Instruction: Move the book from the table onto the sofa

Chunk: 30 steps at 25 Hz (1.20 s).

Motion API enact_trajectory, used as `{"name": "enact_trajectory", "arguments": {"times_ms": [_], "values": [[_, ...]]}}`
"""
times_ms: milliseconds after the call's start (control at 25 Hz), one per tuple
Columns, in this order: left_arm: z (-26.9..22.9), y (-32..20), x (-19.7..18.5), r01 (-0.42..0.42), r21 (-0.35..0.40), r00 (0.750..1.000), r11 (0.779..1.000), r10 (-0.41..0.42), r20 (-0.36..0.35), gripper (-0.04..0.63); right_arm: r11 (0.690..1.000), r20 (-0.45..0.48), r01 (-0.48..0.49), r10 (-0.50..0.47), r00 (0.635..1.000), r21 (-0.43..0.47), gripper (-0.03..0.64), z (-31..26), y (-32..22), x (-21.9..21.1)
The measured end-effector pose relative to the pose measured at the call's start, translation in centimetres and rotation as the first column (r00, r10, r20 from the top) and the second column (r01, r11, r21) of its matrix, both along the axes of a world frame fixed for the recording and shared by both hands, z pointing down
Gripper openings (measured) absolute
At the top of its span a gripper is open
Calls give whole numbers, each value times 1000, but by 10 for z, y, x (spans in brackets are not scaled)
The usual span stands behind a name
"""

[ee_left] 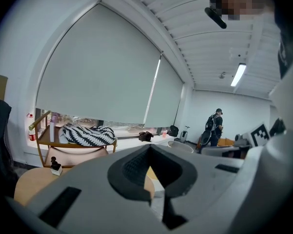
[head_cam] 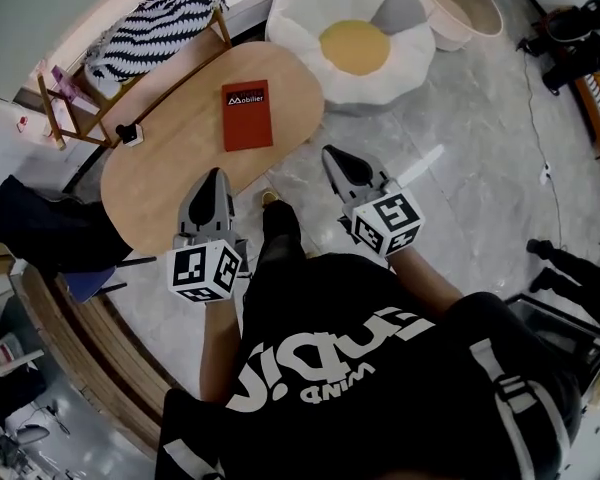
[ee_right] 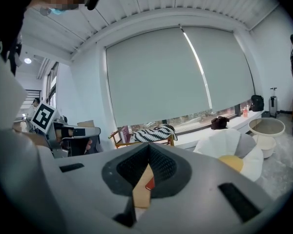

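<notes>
A red book (head_cam: 247,115) lies flat on the oval wooden table (head_cam: 160,178), towards its far right end. Beyond the table sits the white, egg-shaped soft seat with a yellow middle (head_cam: 355,46). My left gripper (head_cam: 213,183) is shut and empty, over the table's near edge, short of the book. My right gripper (head_cam: 337,158) is shut and empty too, over the floor just right of the table. In the right gripper view a sliver of the red book (ee_right: 150,184) shows between the jaw tips, with the soft seat (ee_right: 232,150) to the right.
A wooden chair with a striped black-and-white throw (head_cam: 160,18) stands behind the table. A small dark object on a white base (head_cam: 130,134) sits at the table's left edge. Round tubs (head_cam: 462,6) stand far right. Dark bags (head_cam: 40,228) lie left. Another person (ee_left: 214,127) stands in the distance.
</notes>
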State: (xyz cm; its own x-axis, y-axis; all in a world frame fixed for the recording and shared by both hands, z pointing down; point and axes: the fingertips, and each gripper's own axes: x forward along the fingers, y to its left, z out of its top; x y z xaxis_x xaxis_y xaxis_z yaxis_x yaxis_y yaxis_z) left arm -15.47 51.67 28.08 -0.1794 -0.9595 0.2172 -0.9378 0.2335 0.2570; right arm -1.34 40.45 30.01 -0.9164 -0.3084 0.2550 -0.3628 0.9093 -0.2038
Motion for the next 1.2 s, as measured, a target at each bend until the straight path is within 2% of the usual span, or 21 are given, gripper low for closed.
{"name": "enact_trajectory", "arguments": {"times_ms": [720,1200], "values": [[-2,-102,-121,-88,-8,996,996,88,8,6,998,7,-61,61,998,15,0,-8,-94,-123],[16,-136,-150,-107,-35,994,994,106,-13,6,998,-30,-55,55,998,-15,0,16,-123,-158]]}}
